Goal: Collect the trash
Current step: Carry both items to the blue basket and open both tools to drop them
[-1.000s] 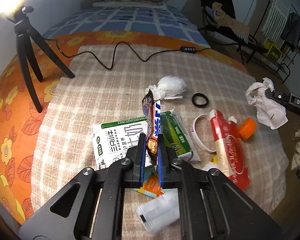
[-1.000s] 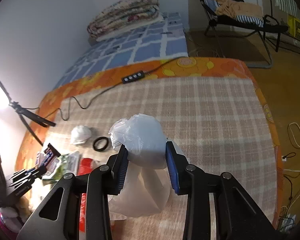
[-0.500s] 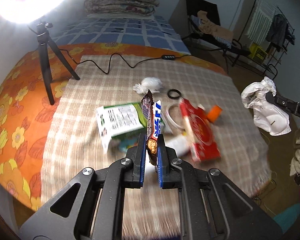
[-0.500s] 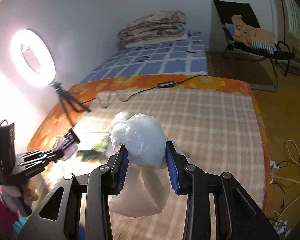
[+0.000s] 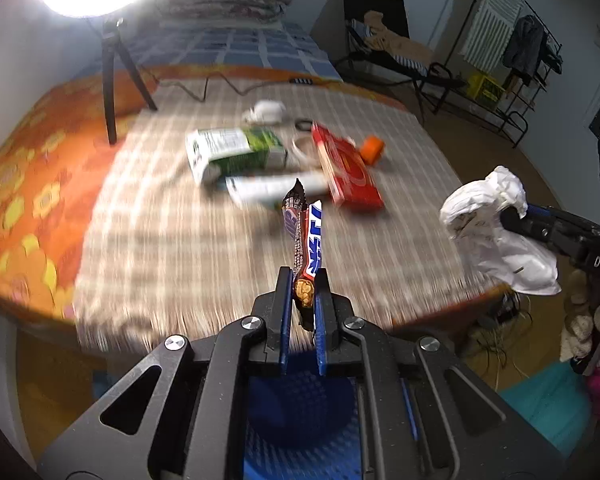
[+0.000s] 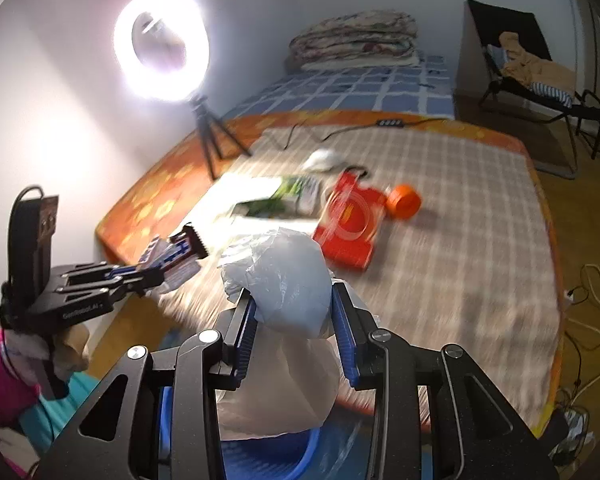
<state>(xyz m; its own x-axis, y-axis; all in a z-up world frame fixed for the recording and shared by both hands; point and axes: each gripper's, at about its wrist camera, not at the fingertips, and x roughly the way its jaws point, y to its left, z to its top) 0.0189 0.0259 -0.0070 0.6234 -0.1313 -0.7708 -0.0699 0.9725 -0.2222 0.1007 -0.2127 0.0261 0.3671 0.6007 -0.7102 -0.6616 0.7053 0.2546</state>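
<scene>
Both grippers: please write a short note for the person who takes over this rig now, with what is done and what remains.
Left gripper: shut on candy bar wrapper.
Right gripper: shut on crumpled white plastic bag.
Both are at the bed's near edge, above a blue bin.
Done: two pieces picked up.
Left: drop both; then collect milk carton, red pouch with orange cap, white tissue, black ring.

Glossy foil candy wrapper point(image 5: 306, 240) — crinkled thin plastic bag point(image 6: 284, 280) — woven plaid cloth point(image 5: 172, 232).
</scene>
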